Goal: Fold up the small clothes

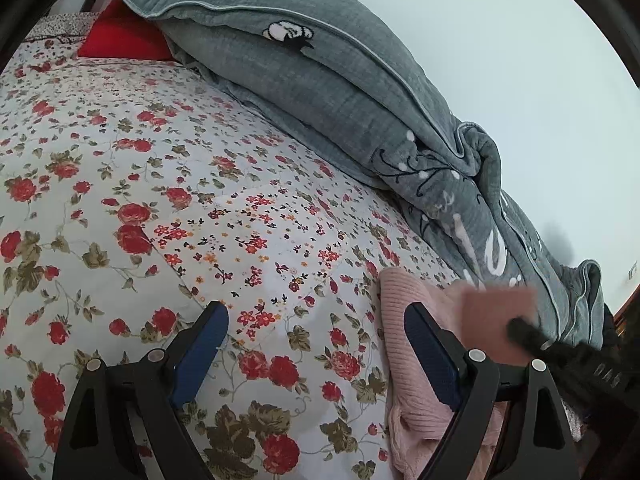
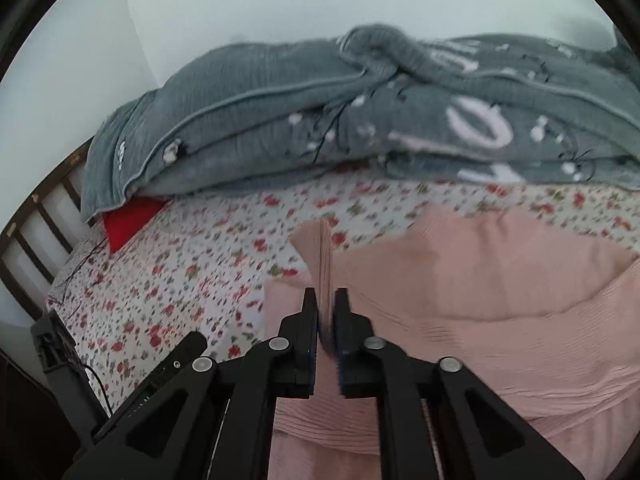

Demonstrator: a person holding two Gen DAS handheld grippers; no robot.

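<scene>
Right gripper (image 2: 326, 300) nearly closed, pinching the pink garment's (image 2: 480, 280) edge, left gripper (image 1: 316, 320) wide and empty, grey quilt (image 2: 320, 120) bunched at twelve o'clock.

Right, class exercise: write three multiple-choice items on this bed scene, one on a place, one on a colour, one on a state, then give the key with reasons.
1. Where does the grey quilt lie?
A. along the far side of the bed by the wall
B. on the floor
C. over the pink garment

2. What colour is the knitted garment?
A. blue
B. pink
C. green

3. How does the left gripper stand?
A. shut on the quilt
B. shut on the garment
C. open, nothing between its fingers

Key: 1 A, it is heaped against the wall beyond the floral sheet. 2 B, its ribbed knit is pale pink. 3 C, only sheet shows between its fingers.
</scene>
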